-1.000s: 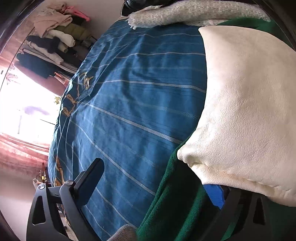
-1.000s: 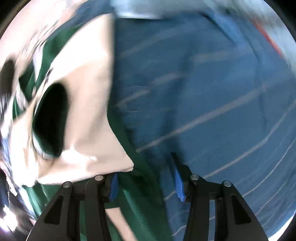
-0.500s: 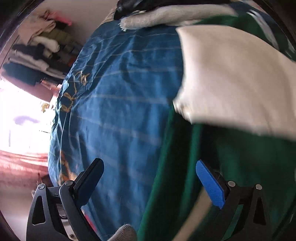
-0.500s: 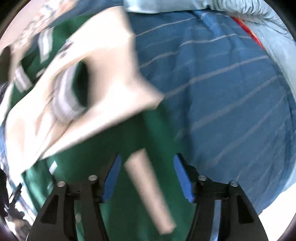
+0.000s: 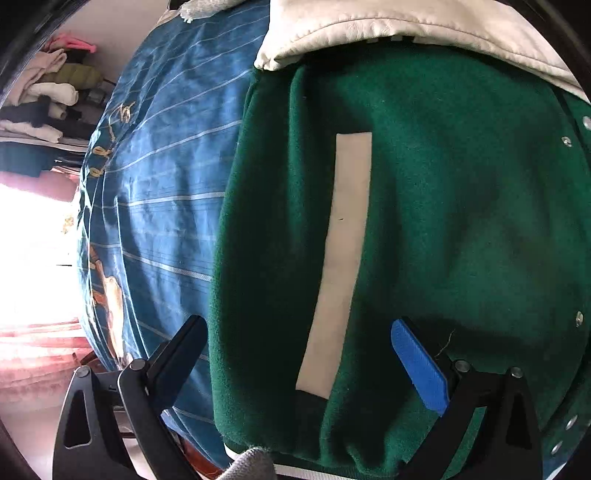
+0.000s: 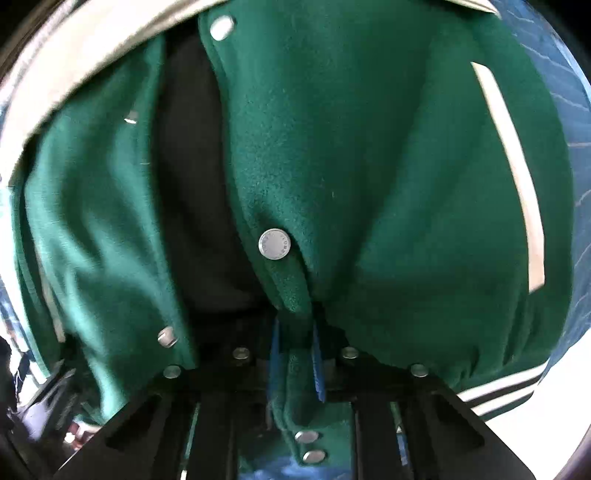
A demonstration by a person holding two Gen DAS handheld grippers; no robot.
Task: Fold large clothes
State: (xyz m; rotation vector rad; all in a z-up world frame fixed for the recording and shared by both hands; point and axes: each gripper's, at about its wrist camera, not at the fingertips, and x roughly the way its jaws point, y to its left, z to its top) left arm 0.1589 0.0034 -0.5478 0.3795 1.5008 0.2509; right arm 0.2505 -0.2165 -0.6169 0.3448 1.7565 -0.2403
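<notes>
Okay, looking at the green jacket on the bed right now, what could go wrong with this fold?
The right gripper is closing on only a thin bunch of the green jacket at its snap-button edge, so the heavy cloth may slip out. The left gripper is open and holds nothing, so a one-sided pull could skew the fold.

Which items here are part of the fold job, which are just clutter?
In the job:
- green jacket, with cream sleeve
- right tool, jaws closing on the jacket's snap-button edge
- left tool, open over the jacket

Lying about:
- blue striped bedspread under the jacket
- stacked clothes in the background
</notes>
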